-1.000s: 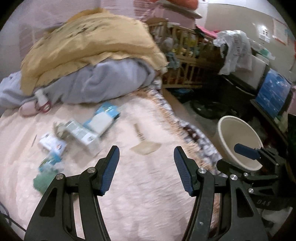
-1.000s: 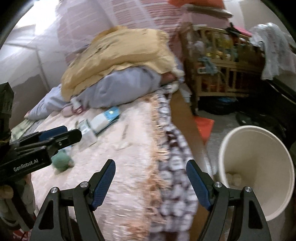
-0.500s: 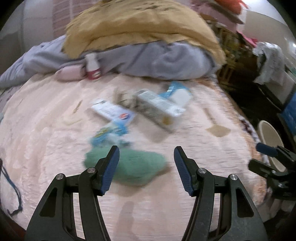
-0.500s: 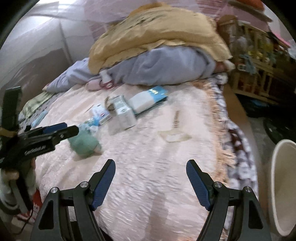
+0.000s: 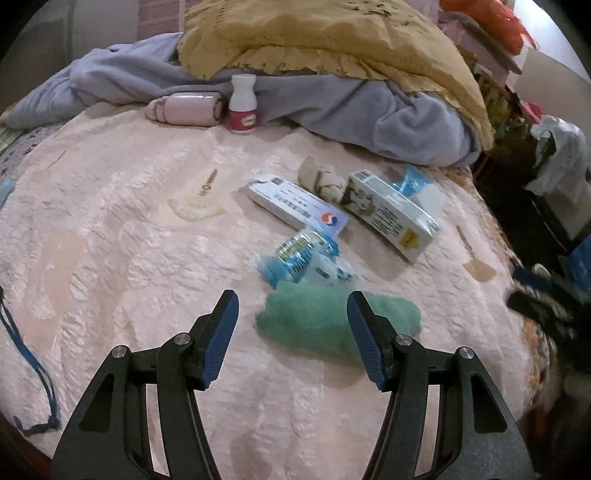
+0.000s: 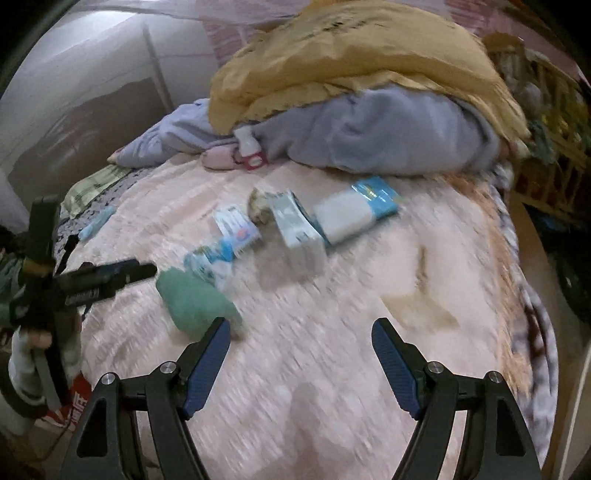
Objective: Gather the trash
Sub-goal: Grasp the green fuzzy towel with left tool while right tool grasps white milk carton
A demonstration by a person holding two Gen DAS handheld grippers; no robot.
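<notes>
Litter lies on a pale pink bedspread [image 5: 129, 229]: a crushed plastic bottle with a blue label [image 5: 301, 254], a flat white and blue box [image 5: 297, 205], a white carton [image 5: 393, 216], a crumpled beige wad [image 5: 321, 177], a blue and white pack [image 6: 356, 212]. A rolled green cloth [image 5: 314, 317] lies nearest. My left gripper [image 5: 291, 306] hovers open just short of the green cloth, nothing between its pads. My right gripper [image 6: 301, 334] is open above bare bedspread, to the right of the green cloth [image 6: 195, 304]. The left gripper [image 6: 107, 277] also shows at the left of the right wrist view.
A yellow quilt [image 5: 332, 33] and grey blanket [image 5: 351, 99] are heaped at the far side of the bed. A small white bottle with a red label [image 5: 242, 103] and a pink roll [image 5: 184, 109] stand by them. Cluttered furniture lies beyond the bed's right edge [image 5: 535, 166].
Both views have swung left from the white bucket and floor onto the bed. The litter has come closer, and the green cloth now lies right in front of my left gripper.
</notes>
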